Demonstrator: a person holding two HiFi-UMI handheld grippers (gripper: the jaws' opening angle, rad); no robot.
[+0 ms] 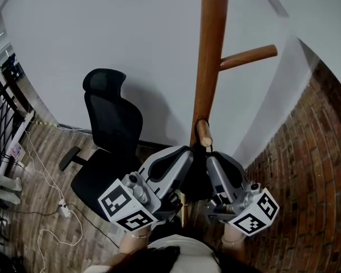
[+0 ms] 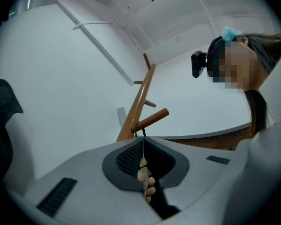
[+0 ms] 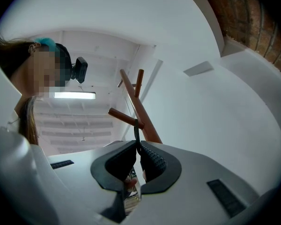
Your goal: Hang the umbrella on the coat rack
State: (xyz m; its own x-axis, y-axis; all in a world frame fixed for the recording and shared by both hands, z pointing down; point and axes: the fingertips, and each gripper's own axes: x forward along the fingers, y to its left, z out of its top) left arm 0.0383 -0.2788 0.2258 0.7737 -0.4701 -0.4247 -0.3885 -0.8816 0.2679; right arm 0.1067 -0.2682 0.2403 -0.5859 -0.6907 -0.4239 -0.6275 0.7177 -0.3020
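Note:
The wooden coat rack pole (image 1: 209, 56) rises in the middle of the head view, with a short peg (image 1: 204, 134) pointing toward me. The umbrella's thin black strap (image 1: 200, 120) is looped over that peg. The dark umbrella (image 1: 197, 181) hangs below it, mostly hidden between the two grippers. My left gripper (image 1: 186, 152) and right gripper (image 1: 212, 158) sit side by side just under the peg. In the left gripper view the gripper (image 2: 143, 146) is shut on the strap (image 2: 143, 134) below the peg (image 2: 152, 118). In the right gripper view the gripper (image 3: 138, 149) is likewise shut on the strap (image 3: 136, 132).
A black office chair (image 1: 111, 147) stands left of the rack. A longer peg (image 1: 247, 57) sticks out to the right higher up. White cables and a power strip (image 1: 63, 209) lie on the floor at left, near a metal railing (image 1: 0, 112). A brick surface (image 1: 307, 169) fills the right.

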